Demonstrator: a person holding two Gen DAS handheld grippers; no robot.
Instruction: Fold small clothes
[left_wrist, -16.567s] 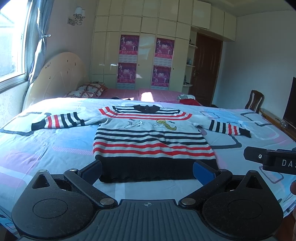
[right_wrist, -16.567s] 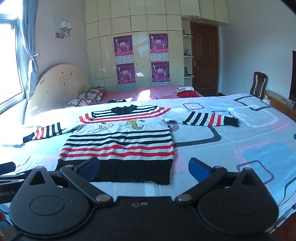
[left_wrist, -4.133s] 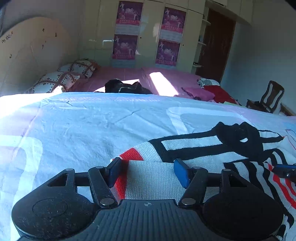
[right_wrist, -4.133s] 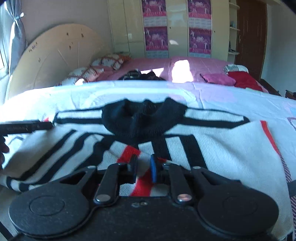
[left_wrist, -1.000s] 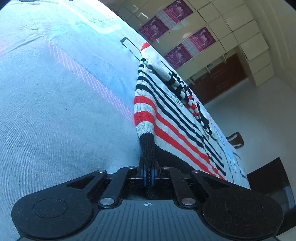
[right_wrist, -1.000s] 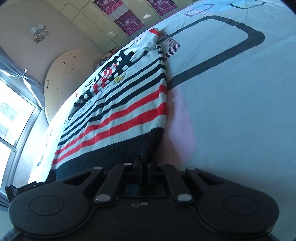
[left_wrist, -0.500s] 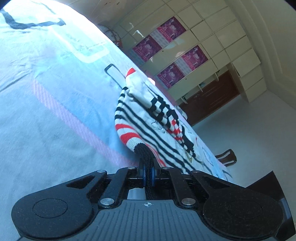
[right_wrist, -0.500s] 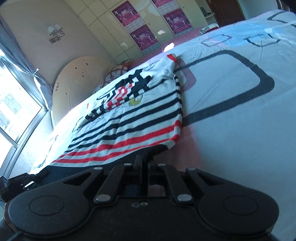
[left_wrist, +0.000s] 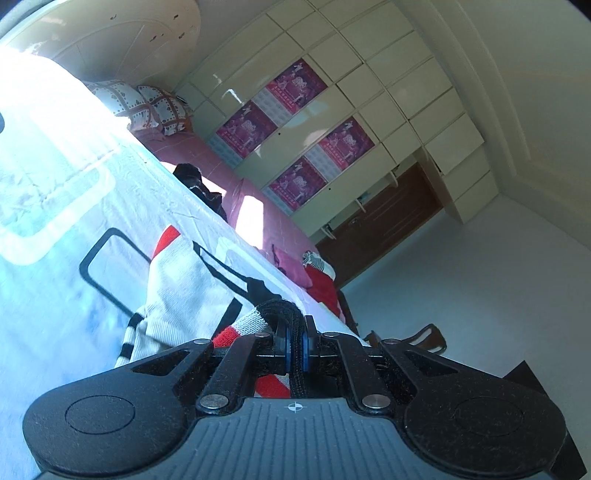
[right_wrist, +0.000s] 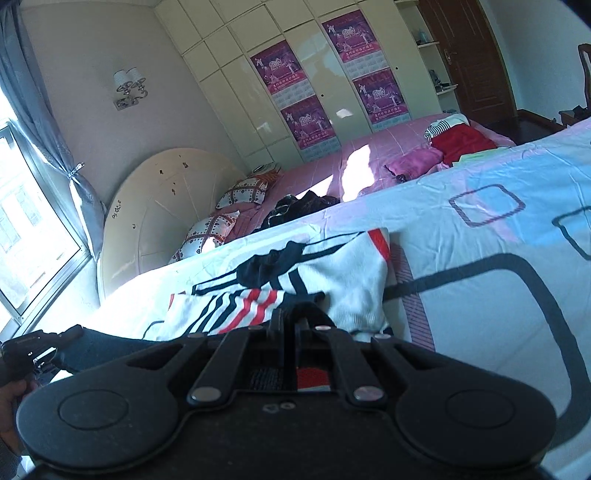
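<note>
A small white sweater (left_wrist: 184, 288) with black and red stripes lies on the bed, its sleeves folded in over the chest. My left gripper (left_wrist: 295, 332) is shut on the sweater's black hem at its left corner and holds it up over the chest, near the black collar. My right gripper (right_wrist: 291, 321) is shut on the hem's right corner, raised over the sweater (right_wrist: 351, 273) too. The lower half of the sweater hangs doubled under both grippers and is mostly hidden.
The bed has a light blue and pink sheet (right_wrist: 498, 295) with black outlined squares. A second pink bed (right_wrist: 369, 155) behind holds pillows, dark clothes and red clothes. A curved headboard (right_wrist: 162, 199) and window stand at left. The other gripper (right_wrist: 33, 347) shows at the lower left.
Both grippers have carried the black hem forward and up from the near end toward the collar, so the sweater's lower half now folds over its upper half.
</note>
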